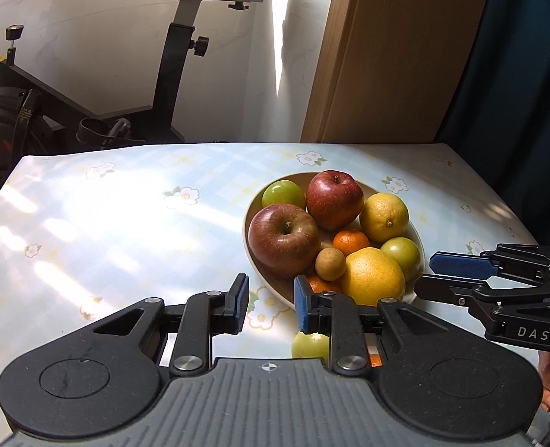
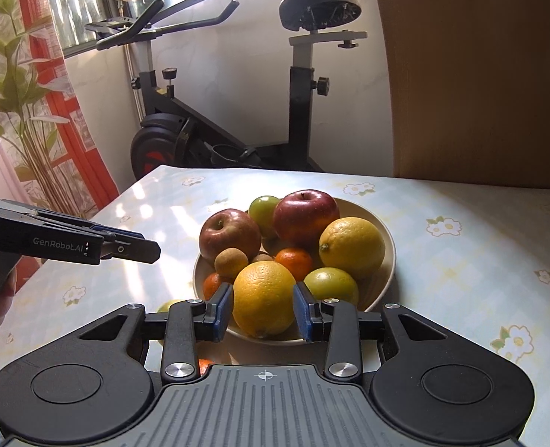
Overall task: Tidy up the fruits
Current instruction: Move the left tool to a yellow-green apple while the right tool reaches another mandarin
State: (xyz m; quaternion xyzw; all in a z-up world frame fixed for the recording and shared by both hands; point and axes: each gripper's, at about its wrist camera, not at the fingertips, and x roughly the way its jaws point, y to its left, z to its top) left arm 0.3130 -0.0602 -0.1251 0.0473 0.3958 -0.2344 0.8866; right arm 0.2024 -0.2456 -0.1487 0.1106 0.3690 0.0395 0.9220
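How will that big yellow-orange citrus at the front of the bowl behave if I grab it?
The citrus looks round and smooth, so probably slippery and apt to roll. It sits at the rim of a crowded bowl, so lifting it may shift its neighbours.

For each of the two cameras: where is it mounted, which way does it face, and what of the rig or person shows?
Left wrist: on the left gripper, facing down across the table at the bowl; right gripper and a hand enter at right.
Right wrist: on the right gripper, facing the bowl; left gripper enters at left.
Shared: bowl, large yellow citrus, exercise bike.
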